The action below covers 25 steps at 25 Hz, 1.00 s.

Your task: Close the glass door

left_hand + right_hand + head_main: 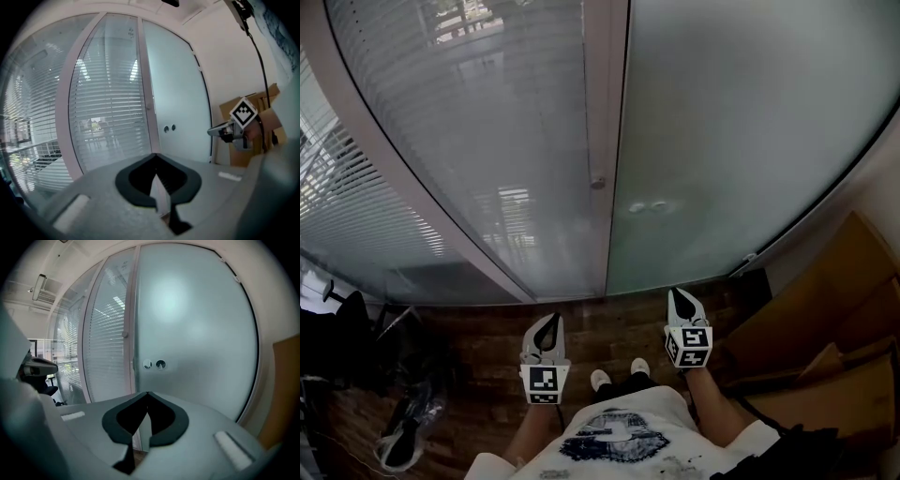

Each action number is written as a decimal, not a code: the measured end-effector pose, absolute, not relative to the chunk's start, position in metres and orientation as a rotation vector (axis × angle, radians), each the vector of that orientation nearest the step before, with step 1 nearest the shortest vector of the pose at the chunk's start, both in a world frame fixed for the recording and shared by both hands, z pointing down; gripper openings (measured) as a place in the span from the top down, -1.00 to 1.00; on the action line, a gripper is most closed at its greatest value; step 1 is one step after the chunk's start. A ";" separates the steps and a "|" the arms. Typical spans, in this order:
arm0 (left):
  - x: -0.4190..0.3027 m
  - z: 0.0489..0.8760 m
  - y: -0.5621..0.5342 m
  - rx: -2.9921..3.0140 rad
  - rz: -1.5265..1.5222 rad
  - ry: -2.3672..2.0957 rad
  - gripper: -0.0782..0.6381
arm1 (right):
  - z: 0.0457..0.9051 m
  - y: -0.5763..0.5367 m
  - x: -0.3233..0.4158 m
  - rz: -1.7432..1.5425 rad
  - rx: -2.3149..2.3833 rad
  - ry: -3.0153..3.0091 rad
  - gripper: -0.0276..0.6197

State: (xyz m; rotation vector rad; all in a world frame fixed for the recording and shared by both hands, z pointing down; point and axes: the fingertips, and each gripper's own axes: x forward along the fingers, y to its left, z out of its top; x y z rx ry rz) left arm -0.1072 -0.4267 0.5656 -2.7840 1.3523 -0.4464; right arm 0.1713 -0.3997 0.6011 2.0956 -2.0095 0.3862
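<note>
The frosted glass door (741, 141) fills the right half of the head view, with two small round fittings (647, 206) near its left edge. That edge runs along the pale upright frame post (605, 112); I see no gap between them. Both grippers hang low in front of the door, apart from it. My left gripper (552, 320) is shut and holds nothing. My right gripper (676, 294) is shut and empty too. In the left gripper view the jaws (156, 155) meet, and the right gripper (220, 132) shows beside the door (176, 93). The right gripper view shows its closed jaws (147, 393) below the door's fittings (154, 364).
A fixed glass panel with slatted blinds (478, 141) stands left of the post, which carries a small knob (598, 183). Cardboard boxes (825, 319) are stacked at the right. A black chair and dark clutter (347, 328) sit at the left. Dark wooden floor (609, 323) lies below.
</note>
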 end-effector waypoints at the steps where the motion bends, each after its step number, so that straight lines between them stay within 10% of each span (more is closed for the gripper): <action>1: -0.105 0.566 -0.426 -2.786 -0.452 1.353 0.79 | 0.600 -0.398 0.174 0.388 2.095 -2.009 0.89; 25: -0.036 0.554 -0.336 -2.758 -0.484 1.241 0.79 | 0.591 -0.299 0.202 0.372 2.074 -2.139 0.89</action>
